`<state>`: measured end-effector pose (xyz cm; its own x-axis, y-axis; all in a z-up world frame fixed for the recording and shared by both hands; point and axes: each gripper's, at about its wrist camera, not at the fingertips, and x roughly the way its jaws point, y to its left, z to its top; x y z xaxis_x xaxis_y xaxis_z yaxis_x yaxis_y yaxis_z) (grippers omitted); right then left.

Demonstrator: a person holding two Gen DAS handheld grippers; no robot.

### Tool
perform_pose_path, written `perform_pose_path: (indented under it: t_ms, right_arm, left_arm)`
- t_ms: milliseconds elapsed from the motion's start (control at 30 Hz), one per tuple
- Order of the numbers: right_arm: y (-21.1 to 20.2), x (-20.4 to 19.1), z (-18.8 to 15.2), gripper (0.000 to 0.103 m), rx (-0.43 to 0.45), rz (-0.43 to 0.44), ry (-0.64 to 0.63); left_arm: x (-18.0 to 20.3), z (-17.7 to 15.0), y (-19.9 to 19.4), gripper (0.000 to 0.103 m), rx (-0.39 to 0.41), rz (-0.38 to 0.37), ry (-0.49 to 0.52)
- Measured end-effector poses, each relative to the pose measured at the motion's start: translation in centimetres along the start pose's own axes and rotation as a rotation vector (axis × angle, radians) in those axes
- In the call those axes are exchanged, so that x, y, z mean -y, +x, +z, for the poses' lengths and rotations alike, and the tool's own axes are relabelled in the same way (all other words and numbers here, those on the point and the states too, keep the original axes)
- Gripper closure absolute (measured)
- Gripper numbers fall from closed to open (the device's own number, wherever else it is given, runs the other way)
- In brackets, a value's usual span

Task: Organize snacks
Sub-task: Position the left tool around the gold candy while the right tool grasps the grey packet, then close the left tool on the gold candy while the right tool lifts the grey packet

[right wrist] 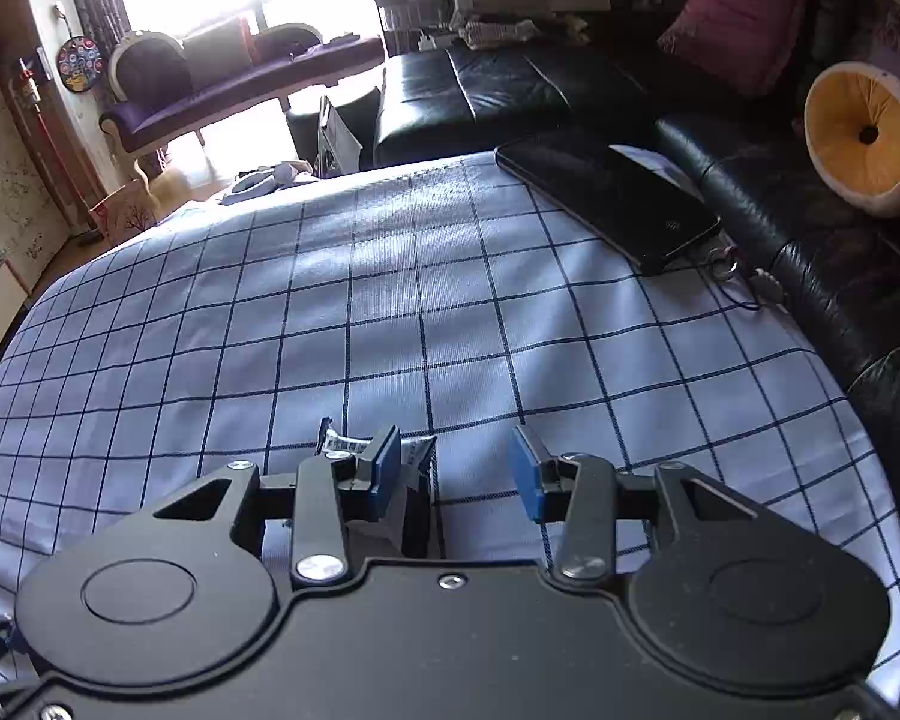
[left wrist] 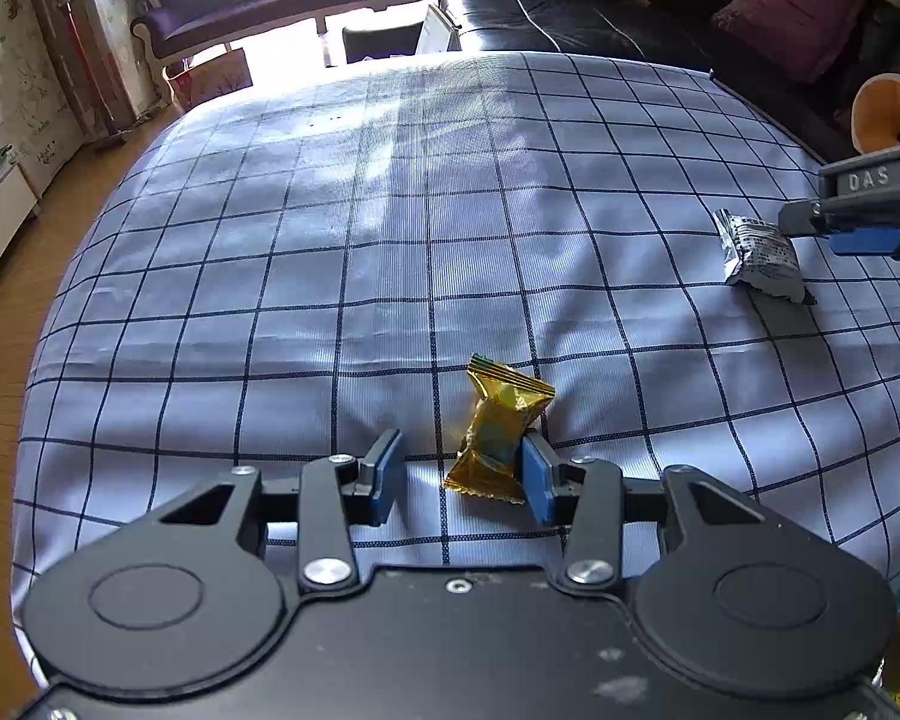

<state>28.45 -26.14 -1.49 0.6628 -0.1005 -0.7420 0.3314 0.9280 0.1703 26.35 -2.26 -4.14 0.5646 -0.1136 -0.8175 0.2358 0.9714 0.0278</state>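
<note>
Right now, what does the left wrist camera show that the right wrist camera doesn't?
Only the left wrist view shows the gold snack packet, lying between the open left gripper and touching just one pad.

Only the right wrist view shows the black phone at the table's far edge and the open right gripper's own pads.

Both show the silver snack packet beside the right gripper, the checked tablecloth and the black sofa.

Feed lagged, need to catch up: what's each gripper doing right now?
Left gripper: open, gold snack between its fingers.
Right gripper: open, holding nothing.
</note>
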Motion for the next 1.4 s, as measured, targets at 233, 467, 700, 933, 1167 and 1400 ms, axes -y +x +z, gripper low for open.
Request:
perform_pose_path:
  t_ms: [233,467,700,933,1167,1400]
  right_arm:
    - [1.2,-0.6,1.6,0.052,0.011,0.01,-0.016]
    - [2.0,-0.6,0.5,0.053,-0.04,0.006,-0.06]
    - [-0.9,-0.1,-3.4,0.053,-0.086,0.021,-0.174]
    - [-4.1,1.2,-4.1,0.053,-0.026,0.091,-0.054]
    - [-3.2,-1.5,-3.4,0.053,-0.002,0.125,-0.035]
    - [-0.8,-2.5,-4.5,0.052,-0.014,0.11,-0.011]
  left_arm:
    - [0.0,-0.1,0.0,0.057,0.005,0.001,0.008]
    - [-0.1,0.1,0.1,0.057,0.0,-0.009,0.004]
    - [0.0,0.3,0.2,0.057,-0.007,-0.006,0.01]
    - [-0.1,0.8,0.4,0.057,-0.028,-0.012,0.011]
    - [-0.1,0.9,0.5,0.057,-0.029,-0.01,0.009]
    - [-0.3,0.9,0.5,0.058,-0.029,-0.015,0.0]
